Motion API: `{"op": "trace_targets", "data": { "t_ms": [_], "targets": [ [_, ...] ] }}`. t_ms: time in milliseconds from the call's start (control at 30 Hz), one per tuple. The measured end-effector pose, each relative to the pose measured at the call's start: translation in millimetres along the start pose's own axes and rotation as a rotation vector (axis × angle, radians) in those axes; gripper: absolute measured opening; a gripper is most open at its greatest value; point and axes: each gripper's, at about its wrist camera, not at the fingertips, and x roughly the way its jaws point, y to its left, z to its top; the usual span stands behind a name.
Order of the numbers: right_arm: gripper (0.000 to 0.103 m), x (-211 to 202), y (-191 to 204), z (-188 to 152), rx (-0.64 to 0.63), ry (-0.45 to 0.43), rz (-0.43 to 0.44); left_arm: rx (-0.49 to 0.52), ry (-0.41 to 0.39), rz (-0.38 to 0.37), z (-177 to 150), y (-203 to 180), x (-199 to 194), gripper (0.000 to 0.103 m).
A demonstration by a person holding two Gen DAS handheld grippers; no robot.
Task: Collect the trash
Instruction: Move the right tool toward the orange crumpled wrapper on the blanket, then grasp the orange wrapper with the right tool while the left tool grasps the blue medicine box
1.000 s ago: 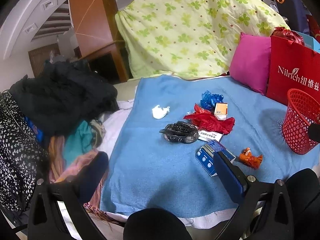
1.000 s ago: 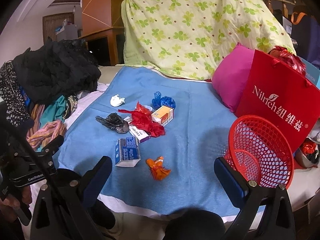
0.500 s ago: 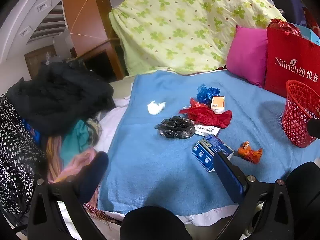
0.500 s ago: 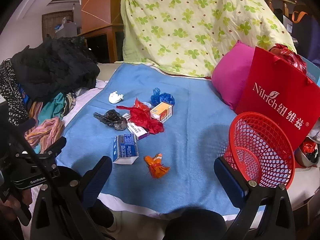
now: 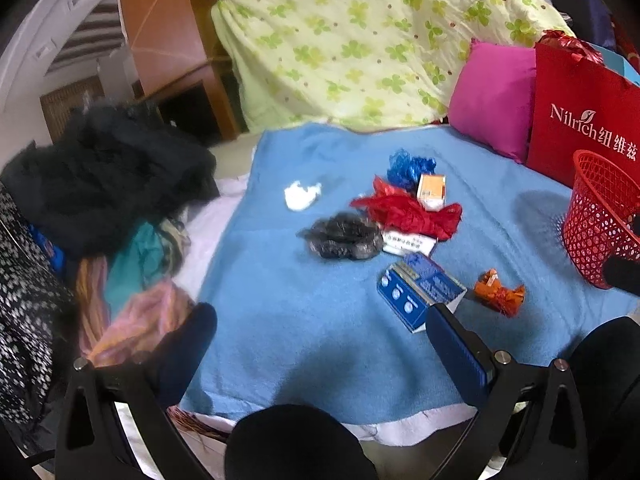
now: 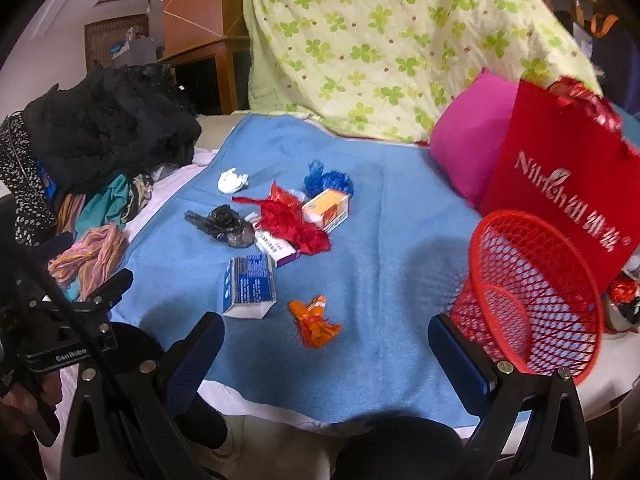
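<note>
So both grippers are seen with fingers spread wide and nothing grasped: left gripper (image 5: 320,344), right gripper (image 6: 326,352), each held above the near edge of the blue blanket (image 5: 300,320). Trash is scattered mid-blanket: white tissue (image 6: 233,180), black bag (image 6: 224,226), red bag (image 6: 294,220), blue bag (image 6: 328,180), orange box (image 6: 326,210), blue box (image 6: 250,286), orange wrapper (image 6: 314,320). Red basket (image 6: 532,296) is shown whole only in the right view, lying tilted at the blanket's right edge, against the red shopping bag (image 6: 568,184); in the left view it is cut by the frame. Left gripper's body and the hand (image 6: 24,400) holding it are seen only from the right camera. Clothes pile (image 5: 100,184) is shown at the left.
</note>
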Motion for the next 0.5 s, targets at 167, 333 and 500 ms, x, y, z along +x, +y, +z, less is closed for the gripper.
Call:
{"op": "trace_targets", "data": {
  "t_ms": [167, 333, 500],
  "targets": [
    [0.093, 42, -10, -13, 0.006, 0.079, 0.065, -0.032, 0.064, -0.014, -8, 5, 23, 0.103],
    [0.07, 103, -16, -20, 0.02, 0.183, 0.139, -0.082, 0.126, -0.081, -15, 10, 42, 0.103],
    [0.057, 145, -13, -22, 0.04, 0.252, 0.216, -0.118, 0.174, -0.114, -18, 10, 55, 0.103]
  ]
}}
